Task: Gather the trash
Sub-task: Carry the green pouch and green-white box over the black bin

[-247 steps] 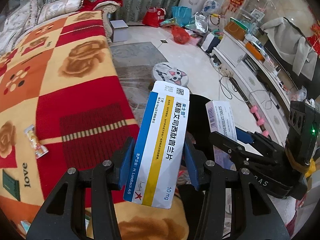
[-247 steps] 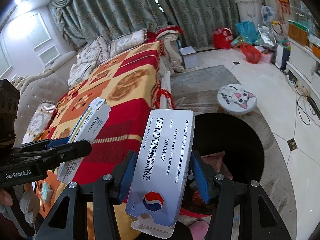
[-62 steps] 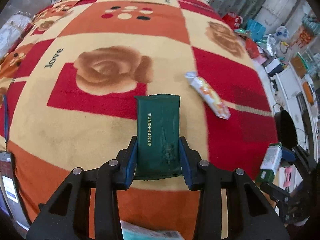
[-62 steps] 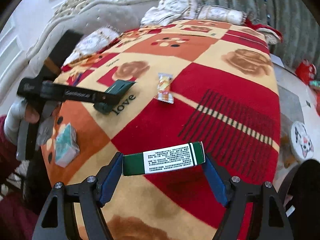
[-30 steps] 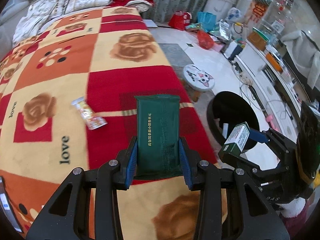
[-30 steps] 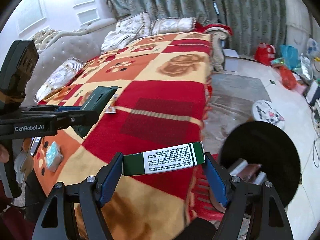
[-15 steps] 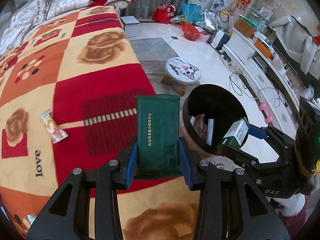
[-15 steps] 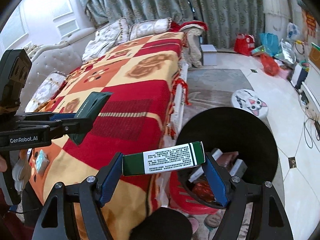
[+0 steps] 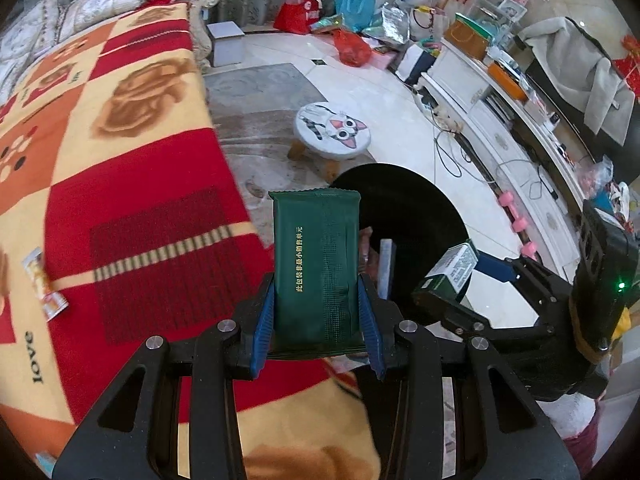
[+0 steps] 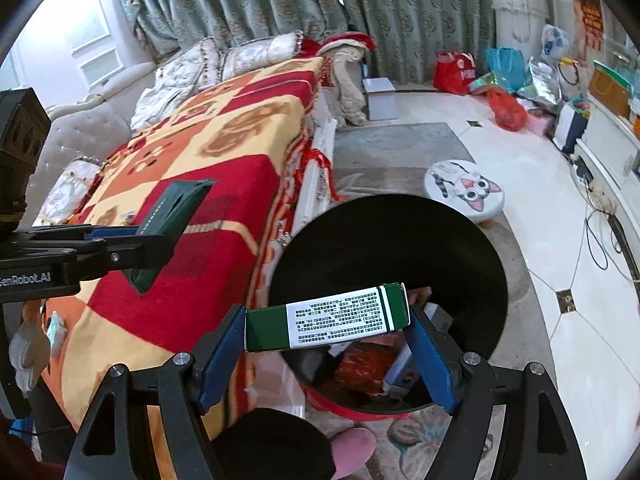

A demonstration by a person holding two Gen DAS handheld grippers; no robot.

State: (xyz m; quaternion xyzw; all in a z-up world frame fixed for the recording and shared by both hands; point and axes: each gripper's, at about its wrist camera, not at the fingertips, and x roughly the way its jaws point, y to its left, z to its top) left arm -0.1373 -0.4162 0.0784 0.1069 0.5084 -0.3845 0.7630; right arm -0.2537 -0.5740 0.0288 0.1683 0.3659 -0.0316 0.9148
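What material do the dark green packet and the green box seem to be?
The packet in the left claw looks like matte plastic film: its top edge is crimped and serrated. The box in the right claw looks like thin printed cardboard: flat faces, sharp folded edges, slight gloss.

The trash bin (image 10: 472,264) is standing on the floor just beside the bed (image 10: 224,152), with the stool (image 10: 464,188) behind it. The left tool (image 9: 318,320) is holding a packet (image 9: 316,268) upright over the bed's edge, left of the bin. The right tool (image 10: 326,344) is holding a box (image 10: 328,316) crosswise above the bin's opening. A wrapper (image 9: 42,280) is lying on the bed, well to the left.
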